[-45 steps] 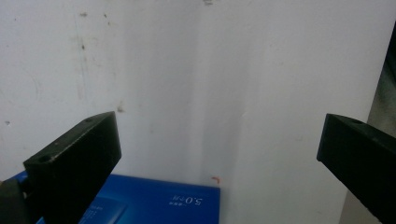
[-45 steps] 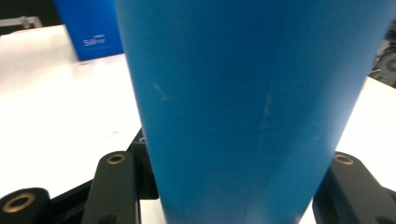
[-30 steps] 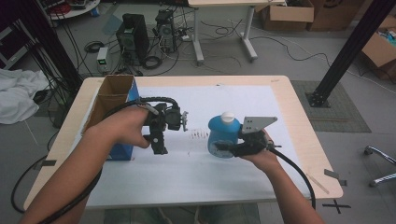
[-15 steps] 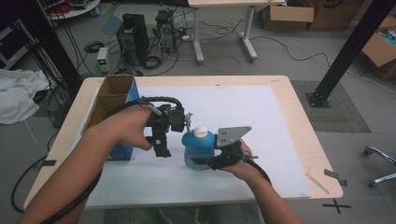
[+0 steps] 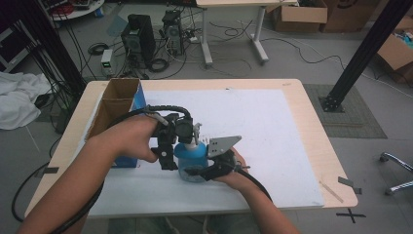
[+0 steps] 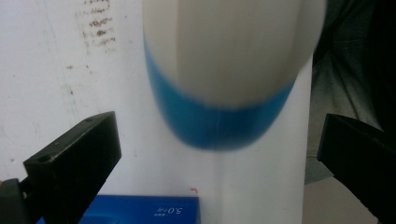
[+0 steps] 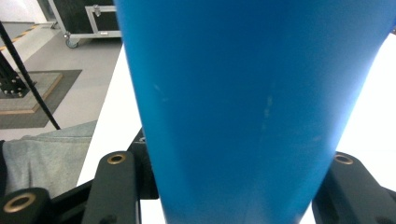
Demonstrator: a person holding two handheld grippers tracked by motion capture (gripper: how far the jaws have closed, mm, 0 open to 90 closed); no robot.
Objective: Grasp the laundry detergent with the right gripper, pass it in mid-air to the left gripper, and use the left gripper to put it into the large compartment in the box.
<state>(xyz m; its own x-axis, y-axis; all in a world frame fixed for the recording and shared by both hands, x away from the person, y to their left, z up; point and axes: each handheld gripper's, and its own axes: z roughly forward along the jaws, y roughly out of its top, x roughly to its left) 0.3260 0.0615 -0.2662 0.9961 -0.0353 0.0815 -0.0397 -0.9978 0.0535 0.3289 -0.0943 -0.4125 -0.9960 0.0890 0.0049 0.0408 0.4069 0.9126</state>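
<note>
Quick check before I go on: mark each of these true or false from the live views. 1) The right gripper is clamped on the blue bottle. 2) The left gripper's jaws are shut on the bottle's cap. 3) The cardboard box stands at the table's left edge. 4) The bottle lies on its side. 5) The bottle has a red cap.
1) True: the right gripper has its jaws against both sides of the blue bottle.
2) False: the left gripper has its jaws spread wide, with the bottle's white cap in front of them, untouched.
3) True: the cardboard box stands open at the left edge of the table.
4) False: the bottle stands upright, cap upward.
5) False: the cap is white.
</note>
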